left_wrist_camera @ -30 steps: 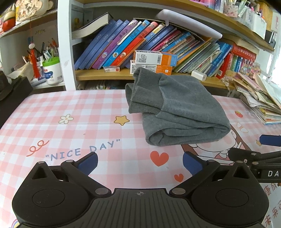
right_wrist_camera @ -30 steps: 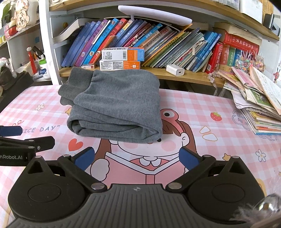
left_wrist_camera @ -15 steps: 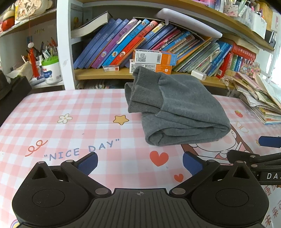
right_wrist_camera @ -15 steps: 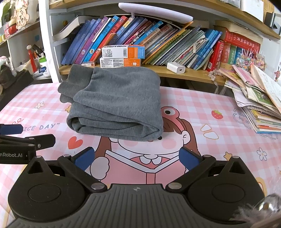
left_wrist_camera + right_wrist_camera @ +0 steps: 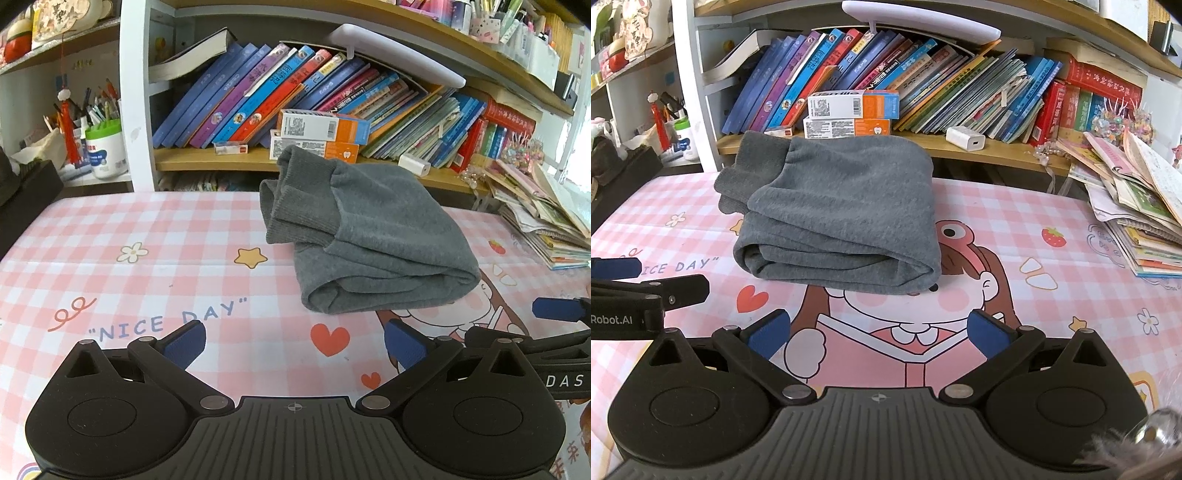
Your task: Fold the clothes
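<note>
Folded garment (image 5: 834, 214) lies frame-centre on desk (image 5: 1052, 314), long axis crosswise, nearer right gripper (image 5: 879, 332); both grippers' fingers released, left gripper (image 5: 293, 345) included.

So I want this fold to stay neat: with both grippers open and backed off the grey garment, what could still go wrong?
1. The folded grey garment is a loose, thick bundle; its ribbed cuffs stick out at one end and may slump open.
2. Pushing it back could bump the orange boxes on the shelf right behind it.
3. If the left gripper or right gripper goes back in, it might snag the layered front edge.
</note>
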`<state>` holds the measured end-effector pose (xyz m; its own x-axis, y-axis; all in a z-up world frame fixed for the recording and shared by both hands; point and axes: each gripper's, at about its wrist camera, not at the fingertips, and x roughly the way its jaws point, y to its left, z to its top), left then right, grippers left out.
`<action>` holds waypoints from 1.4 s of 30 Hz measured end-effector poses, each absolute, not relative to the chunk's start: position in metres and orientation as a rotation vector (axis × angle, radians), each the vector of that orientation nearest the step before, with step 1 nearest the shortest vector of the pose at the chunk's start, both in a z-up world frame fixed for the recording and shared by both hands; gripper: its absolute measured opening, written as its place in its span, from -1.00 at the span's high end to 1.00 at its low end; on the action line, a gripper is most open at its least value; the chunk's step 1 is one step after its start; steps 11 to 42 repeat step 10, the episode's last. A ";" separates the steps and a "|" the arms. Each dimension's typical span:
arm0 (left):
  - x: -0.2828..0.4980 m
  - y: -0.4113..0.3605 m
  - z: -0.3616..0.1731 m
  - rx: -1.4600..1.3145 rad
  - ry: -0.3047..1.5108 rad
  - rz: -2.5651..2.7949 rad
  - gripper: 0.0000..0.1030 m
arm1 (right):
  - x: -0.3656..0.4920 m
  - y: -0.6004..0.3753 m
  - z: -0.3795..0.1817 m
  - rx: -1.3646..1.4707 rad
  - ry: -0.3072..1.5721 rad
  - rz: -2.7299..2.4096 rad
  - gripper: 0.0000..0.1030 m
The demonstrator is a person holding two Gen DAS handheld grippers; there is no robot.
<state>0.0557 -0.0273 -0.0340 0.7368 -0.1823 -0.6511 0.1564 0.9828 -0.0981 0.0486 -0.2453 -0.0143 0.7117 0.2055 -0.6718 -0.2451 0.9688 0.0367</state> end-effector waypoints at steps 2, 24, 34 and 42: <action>0.056 -0.027 -0.035 -0.042 0.721 -0.190 -1.00 | 0.049 -0.245 -0.015 -0.057 0.739 0.250 -1.00; 0.061 -0.032 -0.041 -0.021 0.743 -0.201 -1.00 | 0.056 -0.244 -0.020 -0.069 0.748 0.250 -1.00; 0.061 -0.032 -0.041 -0.021 0.743 -0.201 -1.00 | 0.056 -0.244 -0.020 -0.069 0.748 0.250 -1.00; 0.061 -0.032 -0.041 -0.021 0.743 -0.201 -1.00 | 0.056 -0.244 -0.020 -0.069 0.748 0.250 -1.00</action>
